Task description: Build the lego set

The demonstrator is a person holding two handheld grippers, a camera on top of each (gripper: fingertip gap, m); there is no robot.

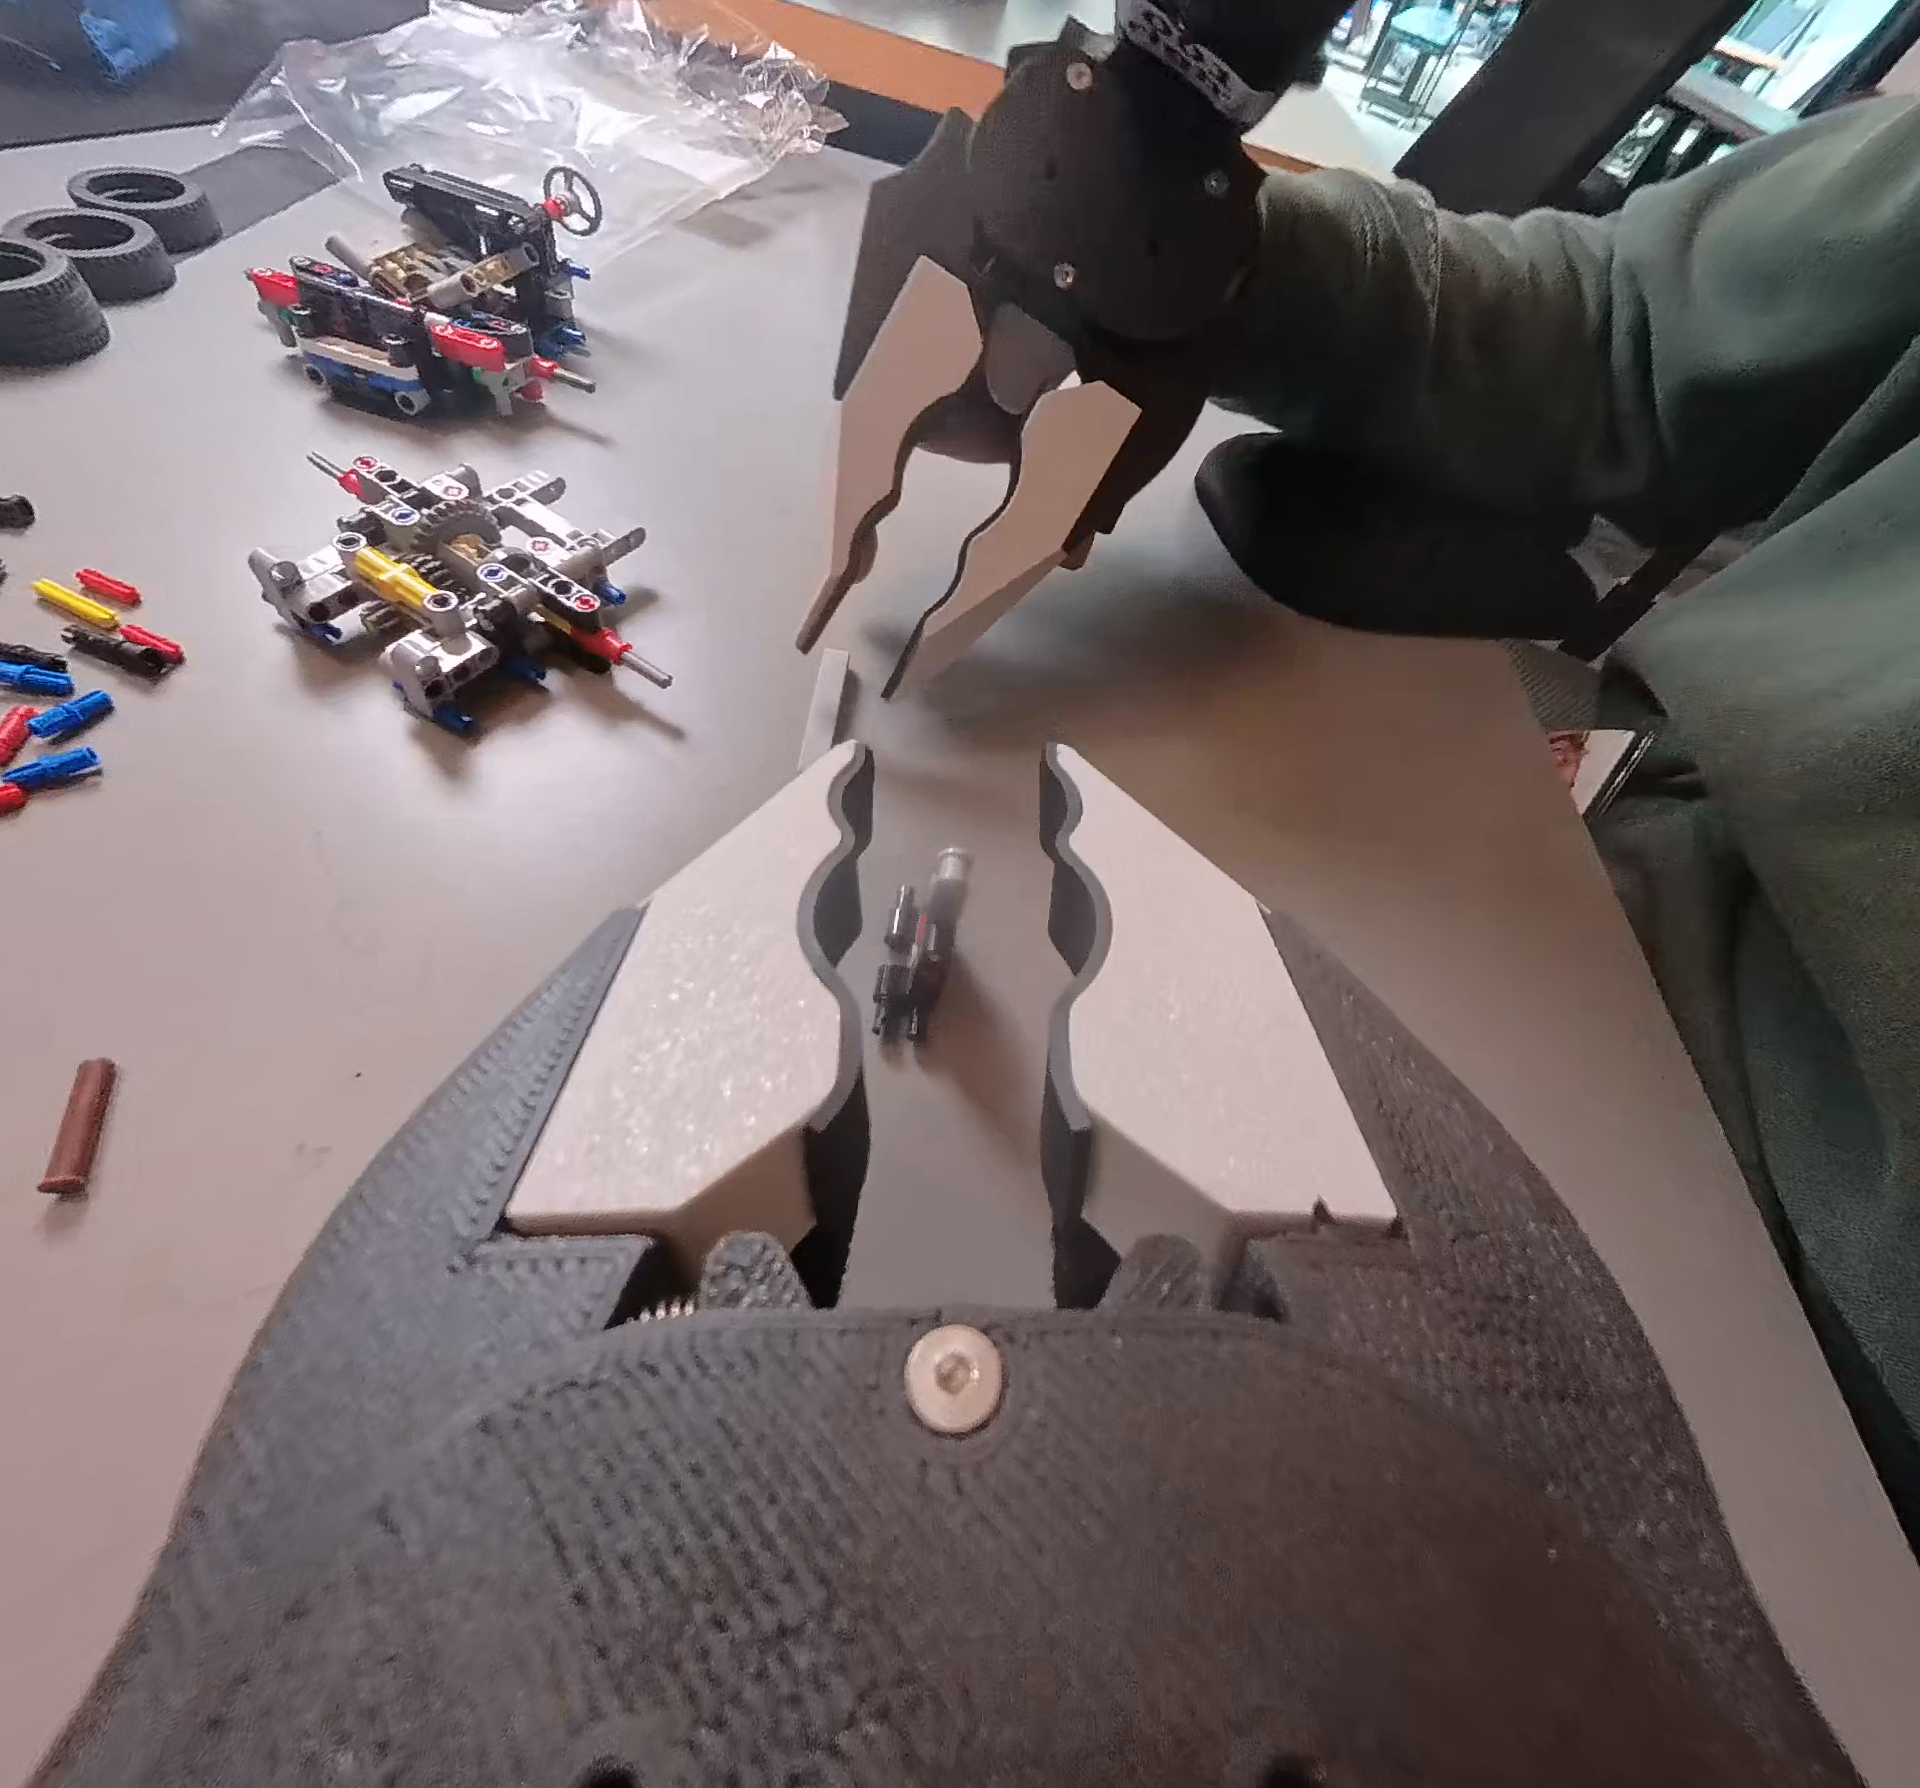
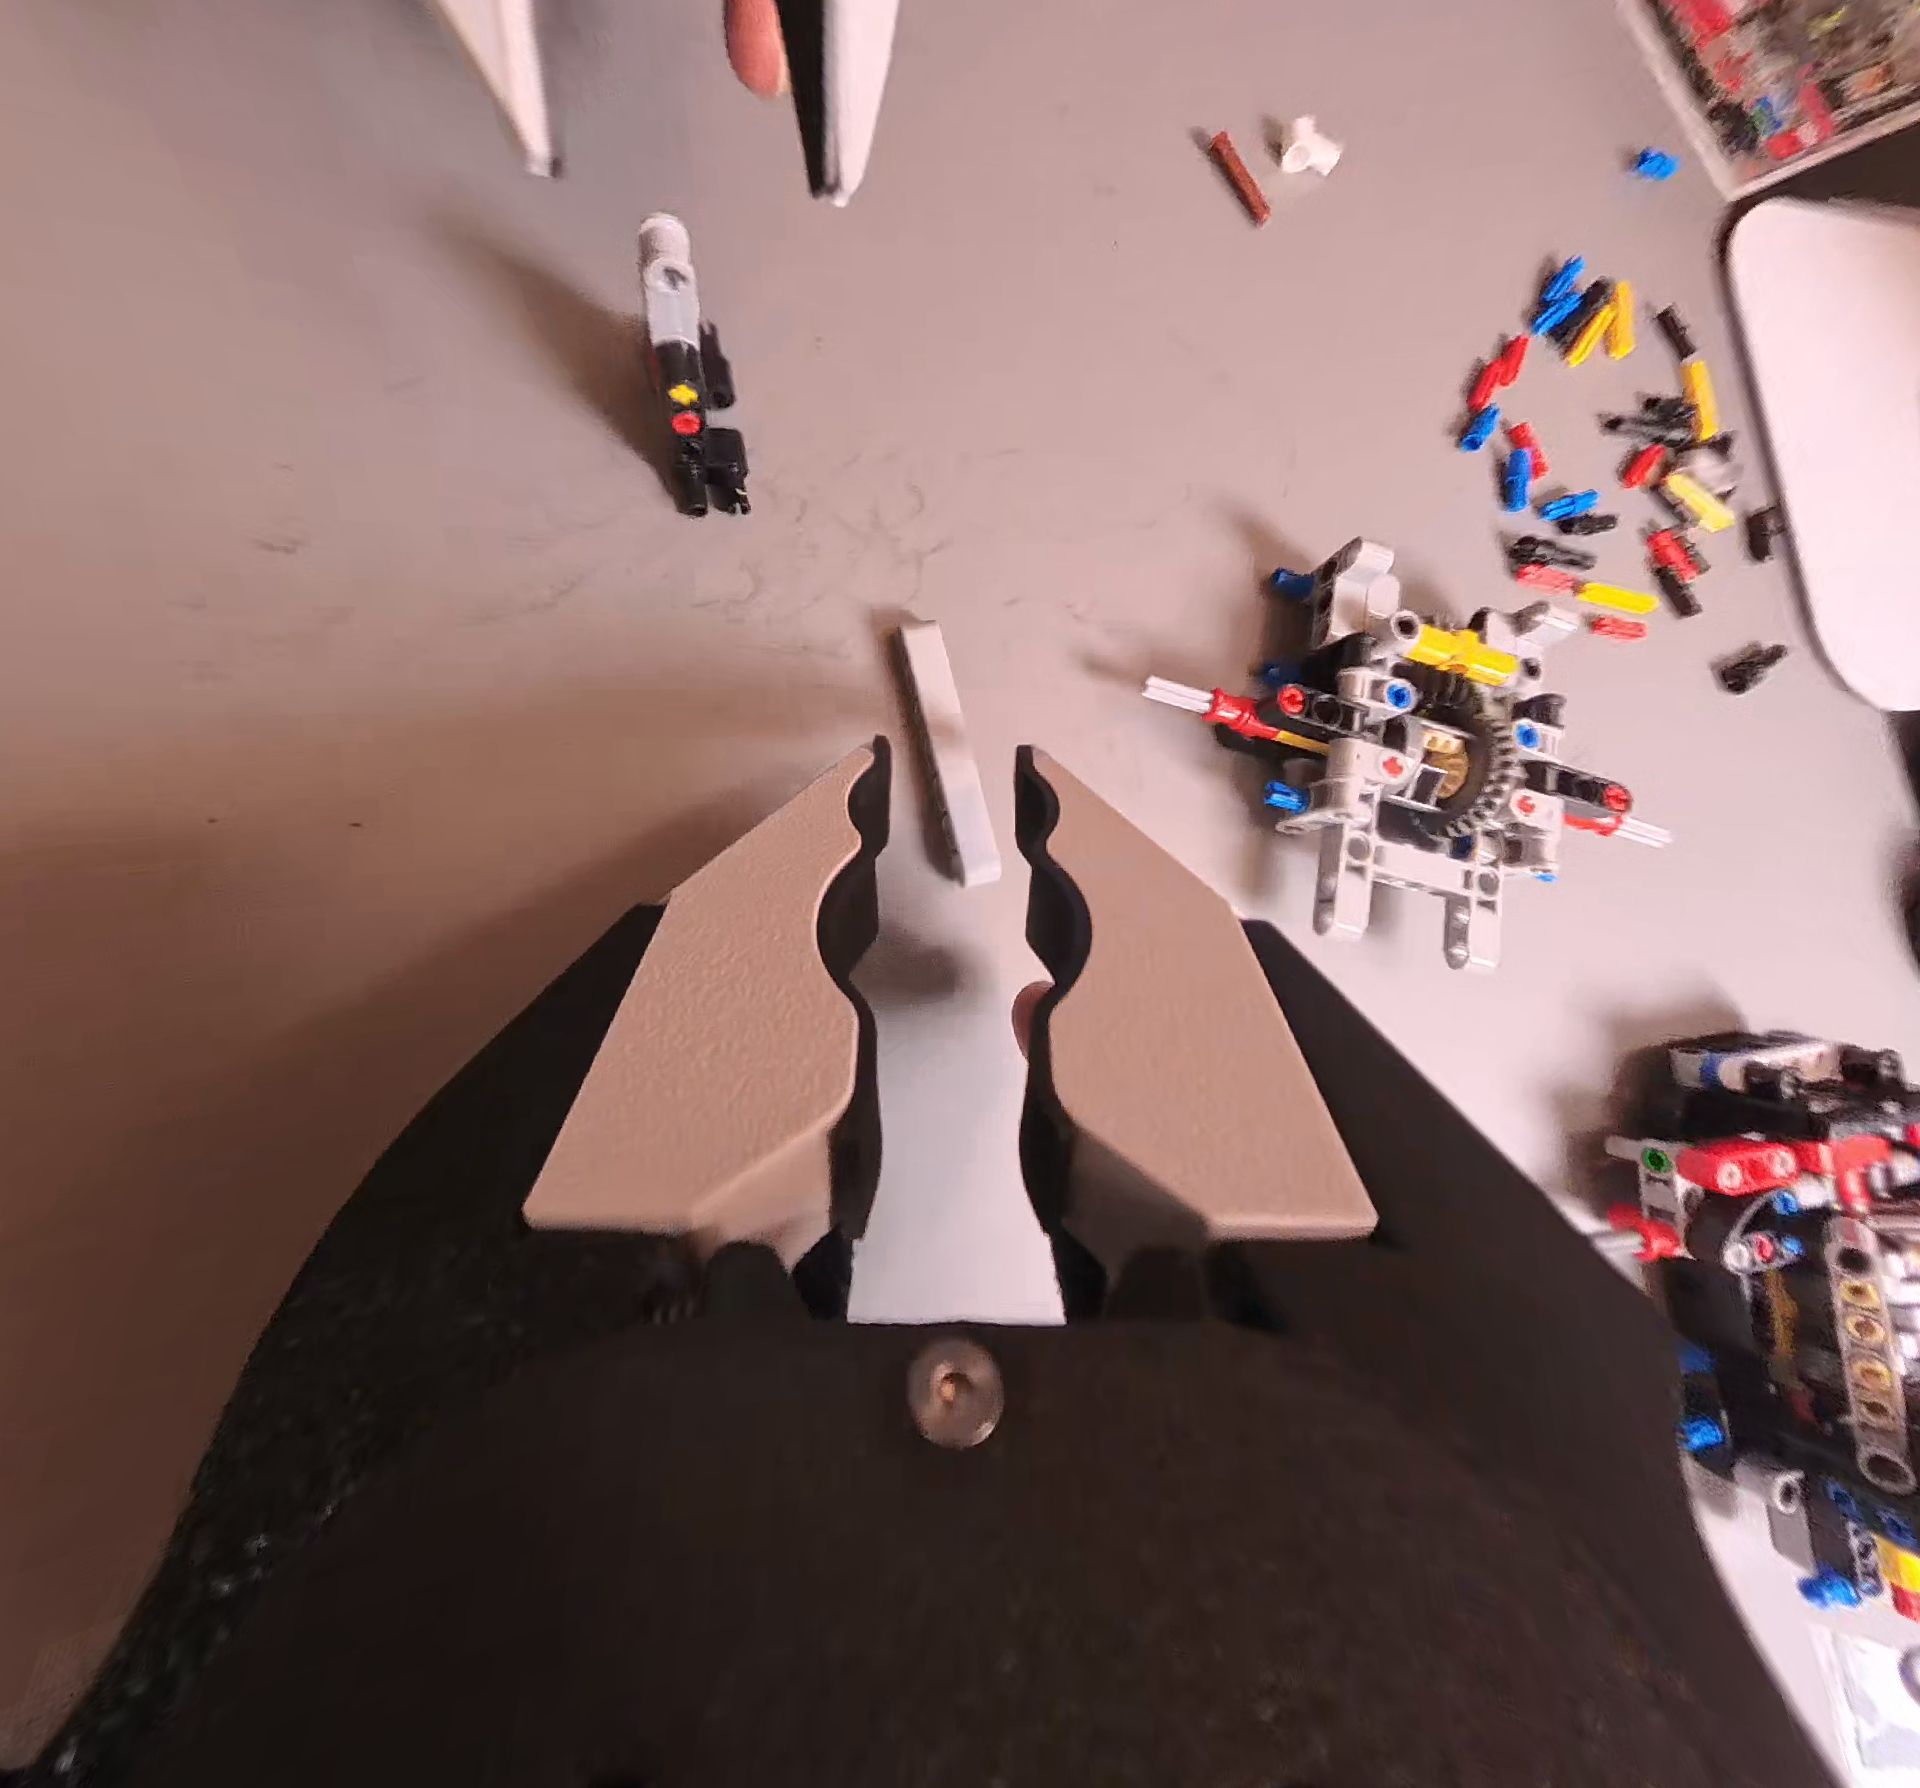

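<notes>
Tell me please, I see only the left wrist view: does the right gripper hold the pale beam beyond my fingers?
Observer: No. In the right wrist view the pale beam stands between the right gripper's fingers, with a gap on each side.
Operator: And the small assembly seen between my fingers, which colours are on its side?
Observer: The small assembly shows a yellow and a red mark on its black part.
Operator: Anything beside the brown axle?
Observer: Yes, a small white connector lies near the brown axle.

A pale grey flat beam (image 2: 951, 762) lies on the table (image 2: 312, 595), apart from the right gripper's (image 2: 952, 751) parted fingers. A small black-and-grey pin assembly (image 1: 920, 949) lies between the left gripper's (image 1: 956, 751) parted fingers, untouched.
</notes>
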